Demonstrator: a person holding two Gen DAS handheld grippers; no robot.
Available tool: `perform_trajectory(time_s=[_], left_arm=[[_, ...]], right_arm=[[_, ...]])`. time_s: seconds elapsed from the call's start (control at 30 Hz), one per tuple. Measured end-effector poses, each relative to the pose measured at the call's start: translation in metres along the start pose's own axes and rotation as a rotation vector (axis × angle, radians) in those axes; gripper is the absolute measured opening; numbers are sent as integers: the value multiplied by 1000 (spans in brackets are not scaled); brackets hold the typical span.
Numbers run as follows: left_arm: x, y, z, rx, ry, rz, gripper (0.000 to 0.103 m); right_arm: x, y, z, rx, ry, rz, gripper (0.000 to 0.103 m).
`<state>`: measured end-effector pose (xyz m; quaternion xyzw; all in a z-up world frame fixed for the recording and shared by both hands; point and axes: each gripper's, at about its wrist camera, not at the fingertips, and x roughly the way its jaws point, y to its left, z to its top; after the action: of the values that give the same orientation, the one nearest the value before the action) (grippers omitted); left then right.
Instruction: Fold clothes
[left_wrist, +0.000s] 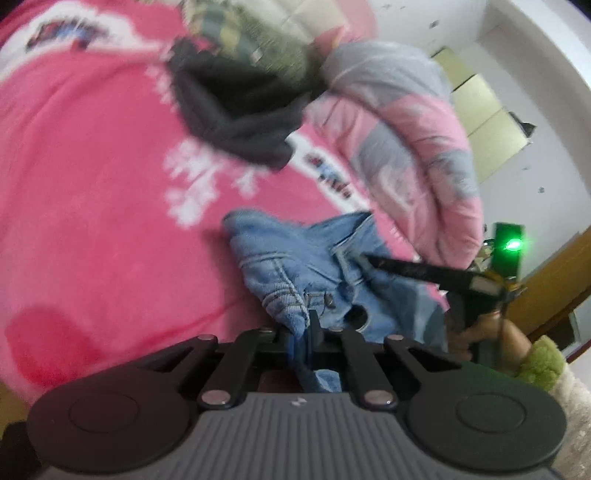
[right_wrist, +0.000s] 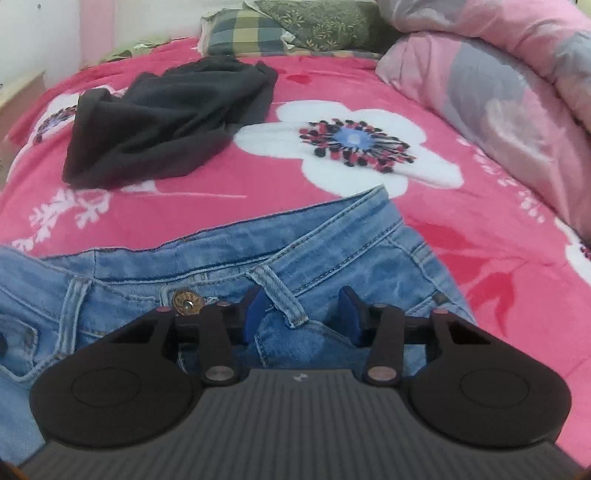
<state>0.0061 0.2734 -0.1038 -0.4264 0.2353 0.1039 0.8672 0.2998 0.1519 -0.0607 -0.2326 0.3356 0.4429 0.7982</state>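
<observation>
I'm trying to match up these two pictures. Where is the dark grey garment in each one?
Left wrist view: the dark garment lies crumpled at upper centre, beyond the jeans, blurred.
Right wrist view: the dark garment lies at upper left on the pink blanket, apart from the jeans.
Shared landmark: the rolled pink and grey quilt, on the right in both views.

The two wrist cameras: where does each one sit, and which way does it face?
Left wrist: sits behind the left gripper, shut on the jeans; it faces across the bed toward the right gripper and a hand.
Right wrist: sits behind the right gripper, open over the jeans' waistband; it faces the pillows.
Shared: jeans, black garment, pink blanket.
</observation>
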Motion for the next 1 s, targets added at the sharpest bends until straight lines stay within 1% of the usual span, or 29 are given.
perform_trajectory(time_s=[0.07,0.1,0.17,0.2,0.23,0.33,0.4,0.43,0.47,0.53,0.6,0.77,0.9,1.0], left_arm=[[0,1,-1,8,-7,-11,6],[0,1,-1,20,-12,-14,6],[1,2,-3,38,-22,-22,7],[1,4,-3,39,-23,-32,11],[1,6,-3,36,-22,-42,12],[7,10,5,-15,9,-76,17],[13,12,12,-36,17,-85,19],[16,12,14,-47,18,-85,19],[18,12,15,-48,9,-85,19],[19,11,15,-30,-20,-80,19],[17,8,12,6,-60,-70,16],[14,12,12,-8,-116,-74,15],[12,15,18,-27,-147,-71,15],[14,22,21,-62,-151,-53,15]], right_arm=[[1,1,0,15,1,39,20],[1,3,0,9,4,57,19],[3,8,1,-29,17,58,19],[6,6,2,-18,28,66,20],[8,2,2,10,33,78,21],[13,-5,2,77,21,92,20],[13,-2,0,104,0,68,12],[12,2,0,100,-12,44,6],[11,5,0,98,-28,21,5],[4,8,1,106,-75,-8,4],[-4,6,3,127,-127,-28,3],[-20,-3,14,168,-227,-22,3],[-15,-5,24,197,-273,-4,3],[-4,-5,31,219,-286,15,3]])
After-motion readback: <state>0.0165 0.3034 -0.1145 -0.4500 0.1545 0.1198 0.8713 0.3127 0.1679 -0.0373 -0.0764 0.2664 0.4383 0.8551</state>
